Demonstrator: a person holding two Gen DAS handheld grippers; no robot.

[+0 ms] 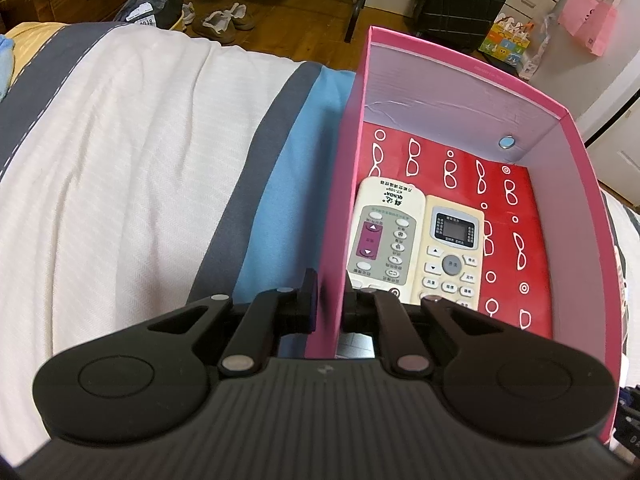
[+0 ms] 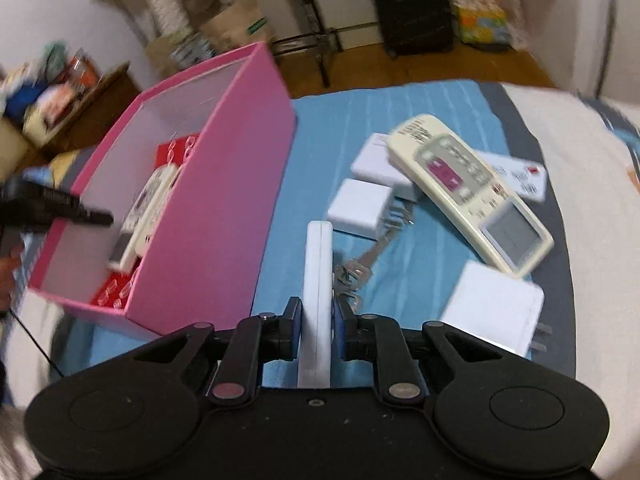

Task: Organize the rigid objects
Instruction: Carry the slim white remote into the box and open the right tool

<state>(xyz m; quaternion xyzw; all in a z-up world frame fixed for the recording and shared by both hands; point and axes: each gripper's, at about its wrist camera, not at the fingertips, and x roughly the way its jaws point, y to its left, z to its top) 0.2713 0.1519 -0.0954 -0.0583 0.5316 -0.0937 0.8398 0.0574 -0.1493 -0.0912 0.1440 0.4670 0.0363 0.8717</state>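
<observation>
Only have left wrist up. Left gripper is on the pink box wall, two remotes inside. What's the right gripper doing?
Observer: The right gripper is shut on a slim white device, held edge-up between its pads.
Operator: Anything left outside the box?
Observer: Yes. A cream remote lies on the blue cloth, leaning over a white adapter.
Operator: More adapters?
Observer: Two more: one beside the held device, one near the right gripper's right finger. A bunch of keys lies between them.
Operator: Box free on that side?
Observer: The pink box sits left of the held device, with nothing between them.
</observation>
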